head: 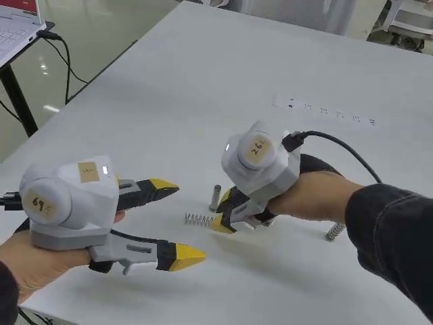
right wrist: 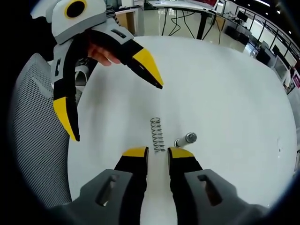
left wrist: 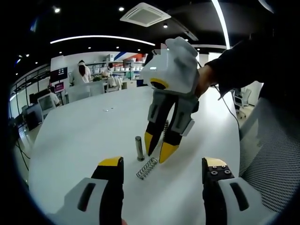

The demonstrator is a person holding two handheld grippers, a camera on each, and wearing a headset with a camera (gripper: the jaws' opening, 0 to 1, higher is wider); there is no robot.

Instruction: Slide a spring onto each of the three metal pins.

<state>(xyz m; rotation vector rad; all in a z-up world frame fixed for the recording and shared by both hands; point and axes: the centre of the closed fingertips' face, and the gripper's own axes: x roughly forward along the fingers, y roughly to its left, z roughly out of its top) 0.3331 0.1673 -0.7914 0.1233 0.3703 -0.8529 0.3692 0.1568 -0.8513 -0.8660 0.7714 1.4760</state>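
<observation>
Now | spring [right wrist: 157, 134]: thin coil, flat | left tool [right wrist: 115, 108] spread | right tool [right wrist: 158, 152] slightly parted

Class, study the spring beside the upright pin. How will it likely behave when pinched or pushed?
Lying on its side on the smooth table, the spring would probably roll if nudged. Its thin open coils suggest it is light and may squash or bow under a hard pinch. Round and narrow, it could flick out of the right gripper.

White table [head: 203, 81]: upright metal pin [head: 216, 198]; spring [head: 198, 219] flat just left of pin; second spring [head: 335, 231] well right; printed strip [head: 325, 112] far beyond.
</observation>
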